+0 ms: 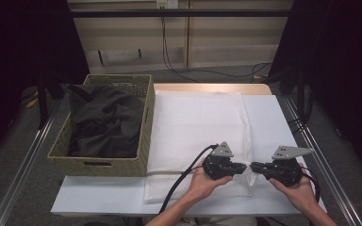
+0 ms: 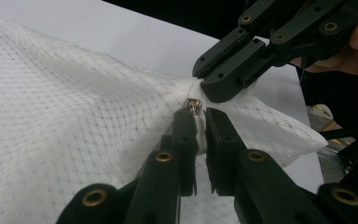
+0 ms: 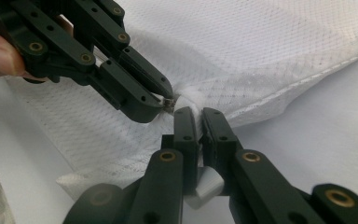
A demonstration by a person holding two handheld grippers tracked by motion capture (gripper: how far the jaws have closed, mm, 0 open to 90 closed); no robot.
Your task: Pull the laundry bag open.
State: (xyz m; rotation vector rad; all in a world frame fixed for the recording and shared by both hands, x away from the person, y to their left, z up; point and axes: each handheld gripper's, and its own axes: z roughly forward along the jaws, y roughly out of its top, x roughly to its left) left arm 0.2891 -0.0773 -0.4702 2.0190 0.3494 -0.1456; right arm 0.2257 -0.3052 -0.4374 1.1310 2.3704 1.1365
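White mesh bag [image 1: 193,127], corner pinched between left gripper [image 1: 242,167], right gripper [image 1: 255,166]

Small brass zipper pull [image 2: 194,105] half hidden between the closed black jaws of the left gripper [image 2: 200,122]; slider body not discernible. Pinched fold of the white mesh laundry bag [image 3: 279,56] lost between the closed jaws of the right gripper [image 3: 199,116]. Near edge of the white tabletop [image 1: 99,197] masked by forearms. Dark grey crumpled garment [image 1: 106,122] in the woven olive basket [image 1: 99,165], kind impossible to tell.
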